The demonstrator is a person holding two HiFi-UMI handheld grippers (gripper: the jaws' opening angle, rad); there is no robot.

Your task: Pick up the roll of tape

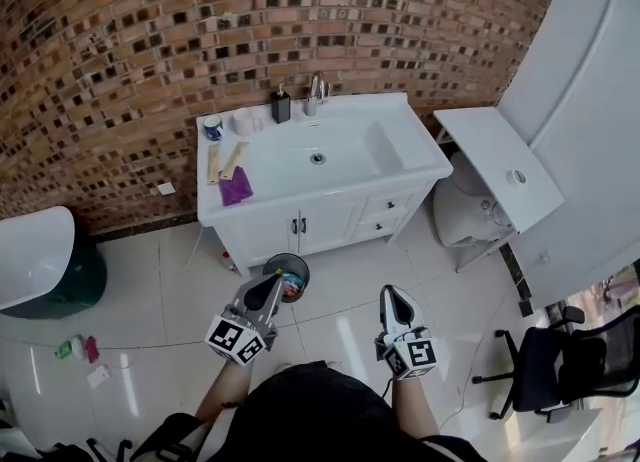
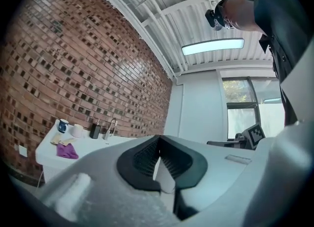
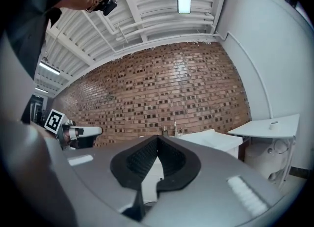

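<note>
A small whitish ring that looks like a roll of tape lies on the white side table at the right, and shows as the roll in the right gripper view. Another white roll stands on the vanity, beside a blue cup. Both grippers hang over the floor in front of the vanity, far from either roll. My left gripper is shut and holds nothing. My right gripper is shut too, and holds nothing.
The vanity also carries a black bottle, a faucet, a purple cloth and wooden pieces. A round waste bin sits on the floor by my left gripper. An office chair stands at the right, a white-lidded green bin at the left.
</note>
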